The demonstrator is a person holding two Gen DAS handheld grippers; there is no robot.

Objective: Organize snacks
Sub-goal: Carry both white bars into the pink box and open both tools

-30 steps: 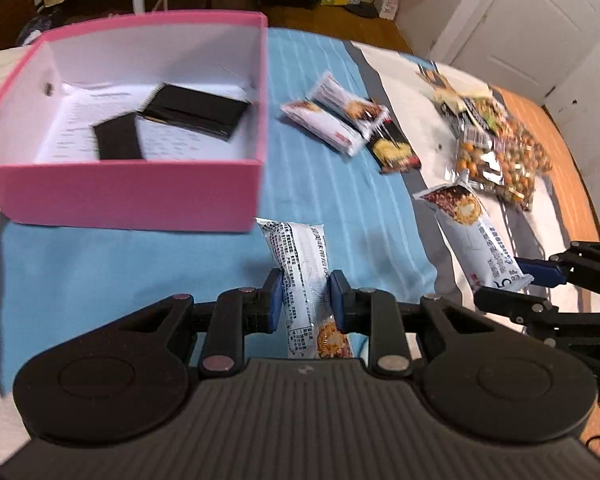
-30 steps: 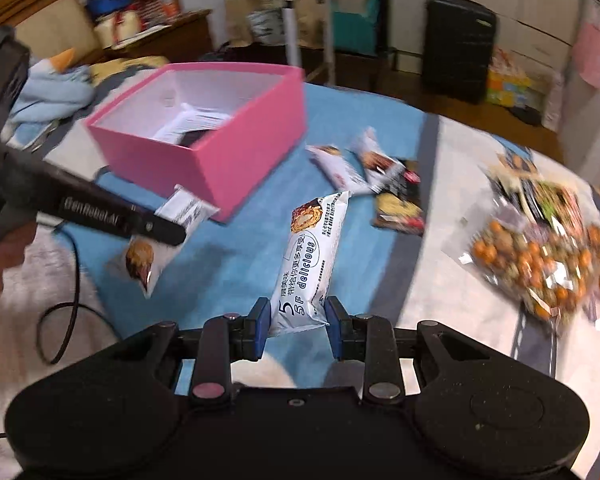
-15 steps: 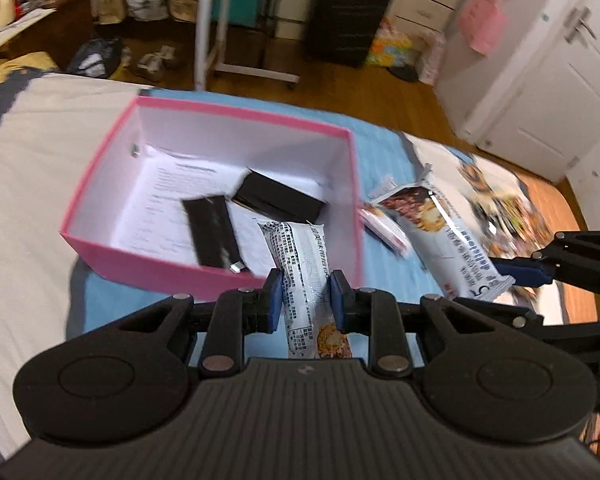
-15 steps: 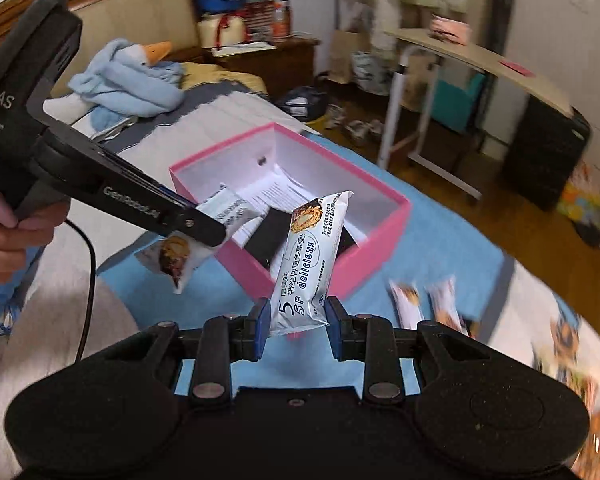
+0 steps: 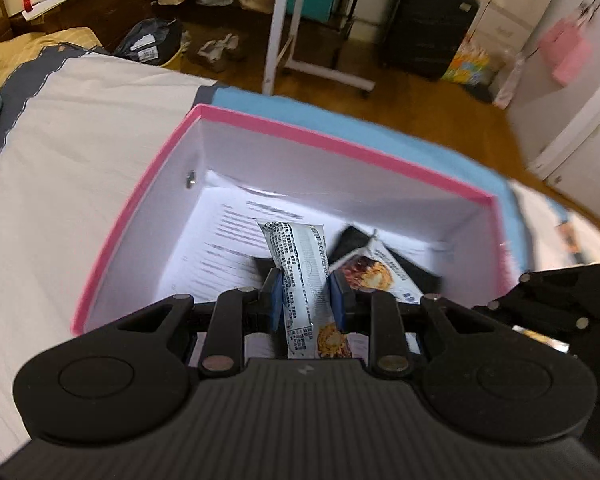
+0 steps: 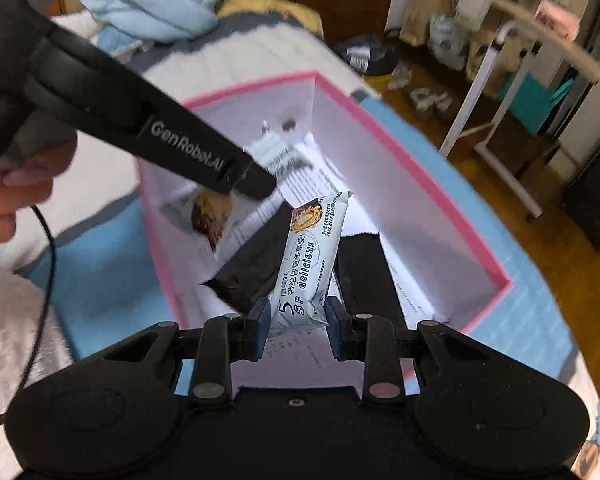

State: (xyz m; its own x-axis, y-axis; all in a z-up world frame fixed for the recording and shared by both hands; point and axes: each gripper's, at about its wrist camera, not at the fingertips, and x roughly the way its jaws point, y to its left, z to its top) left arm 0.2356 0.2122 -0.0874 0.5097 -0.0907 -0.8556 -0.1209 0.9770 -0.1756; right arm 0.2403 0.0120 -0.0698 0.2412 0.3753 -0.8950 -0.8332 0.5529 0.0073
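Note:
Both grippers hang over the open pink box, each holding a white snack bar packet. My left gripper is shut on one packet, which points into the box. My right gripper is shut on a second packet, printed "delicious". In the right wrist view the left gripper reaches in from the left with its packet hanging below it. In the left wrist view the right gripper's packet shows at the right. On the box floor lie black packets and a printed sheet.
The box rests on a blue and cream bedspread. A hand holds the left gripper's handle, with a cable trailing down. Beyond the bed are a wooden floor, a white desk frame and a black suitcase.
Both grippers have carried their packets from the open bedspread to above the inside of the pink box. Both have rolled. The loose snacks on the bed have left view.

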